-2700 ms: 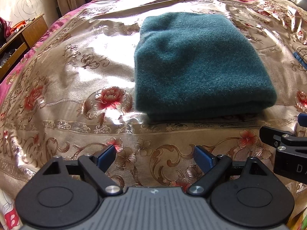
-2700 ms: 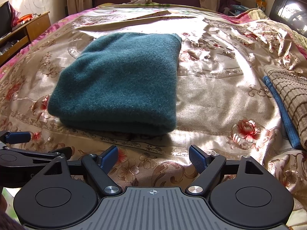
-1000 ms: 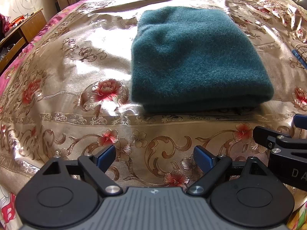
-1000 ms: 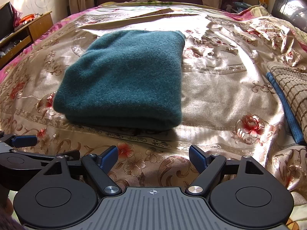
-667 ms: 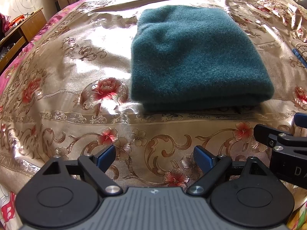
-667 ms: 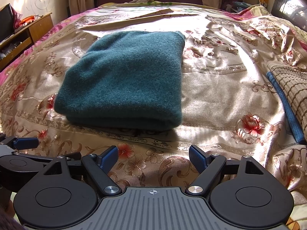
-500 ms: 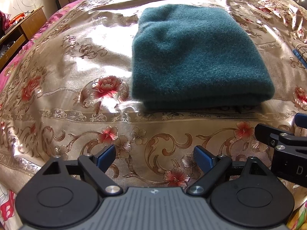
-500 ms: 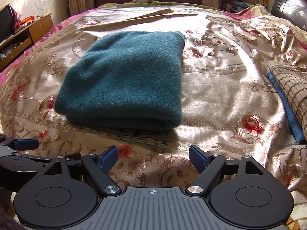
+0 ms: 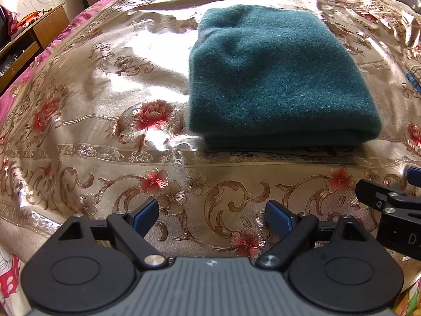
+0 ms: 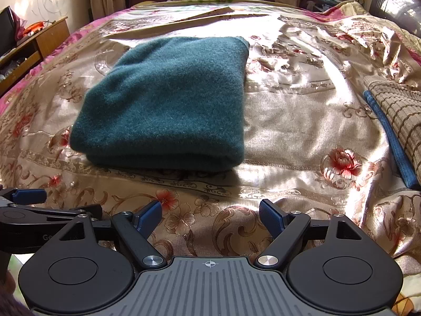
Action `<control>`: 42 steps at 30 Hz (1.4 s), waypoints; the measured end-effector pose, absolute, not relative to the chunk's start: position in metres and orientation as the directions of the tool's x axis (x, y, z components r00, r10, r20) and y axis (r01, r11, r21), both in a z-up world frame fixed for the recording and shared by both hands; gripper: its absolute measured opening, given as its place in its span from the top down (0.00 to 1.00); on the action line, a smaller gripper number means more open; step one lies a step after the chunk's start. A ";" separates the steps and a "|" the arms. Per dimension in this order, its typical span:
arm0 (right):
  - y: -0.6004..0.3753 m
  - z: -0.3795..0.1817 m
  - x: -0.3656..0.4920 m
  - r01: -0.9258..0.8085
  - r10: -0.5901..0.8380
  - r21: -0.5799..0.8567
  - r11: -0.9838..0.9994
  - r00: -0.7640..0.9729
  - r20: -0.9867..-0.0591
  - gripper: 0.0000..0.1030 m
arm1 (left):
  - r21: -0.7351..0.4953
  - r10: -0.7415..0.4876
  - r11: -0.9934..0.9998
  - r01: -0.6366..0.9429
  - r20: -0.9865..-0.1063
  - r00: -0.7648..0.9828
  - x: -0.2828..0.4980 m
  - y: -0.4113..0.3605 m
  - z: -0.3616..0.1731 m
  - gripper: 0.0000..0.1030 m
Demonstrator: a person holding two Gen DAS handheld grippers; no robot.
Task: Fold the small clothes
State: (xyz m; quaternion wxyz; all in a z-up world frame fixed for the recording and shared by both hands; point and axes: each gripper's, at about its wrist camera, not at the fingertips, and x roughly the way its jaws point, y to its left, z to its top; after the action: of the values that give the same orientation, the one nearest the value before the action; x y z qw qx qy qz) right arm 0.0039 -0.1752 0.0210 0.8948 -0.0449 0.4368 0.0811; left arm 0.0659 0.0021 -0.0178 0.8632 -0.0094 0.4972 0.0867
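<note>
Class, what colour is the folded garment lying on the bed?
Dark teal green garment, plain with no pattern; it shows best in the right wrist view.

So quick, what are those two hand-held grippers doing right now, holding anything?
Left hand-held gripper: open, holding nothing, short of the folded teal sweater.
Right hand-held gripper: open, holding nothing, also short of the sweater.

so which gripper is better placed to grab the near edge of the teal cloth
Right, by a small margin. From the right gripper the folded teal cloth has its near edge ahead, slightly left. From the left gripper that edge lies well off to the right. Both are open and empty.
</note>
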 end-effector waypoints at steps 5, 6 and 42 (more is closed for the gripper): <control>-0.175 0.019 0.003 -0.182 0.103 -0.009 0.983 0.599 -0.794 0.20 | 0.071 0.141 0.985 -0.157 -0.856 0.498 0.065 0.001 -0.016 0.10; -0.175 0.019 0.003 -0.182 0.103 -0.010 0.983 0.599 -0.794 0.19 | 0.071 0.141 0.985 -0.157 -0.855 0.500 0.064 0.001 -0.015 0.10; -0.175 0.017 -0.001 -0.183 0.098 -0.017 0.983 0.602 -0.793 0.19 | 0.093 0.157 0.985 -0.148 -0.840 0.520 0.056 -0.007 -0.008 0.10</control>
State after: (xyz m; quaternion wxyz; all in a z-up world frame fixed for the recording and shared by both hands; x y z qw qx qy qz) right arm -0.0009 -0.1746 0.0172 0.8936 -0.0483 0.4393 0.0788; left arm 0.0564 -0.0073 -0.0081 0.8717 0.0047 0.4822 0.0877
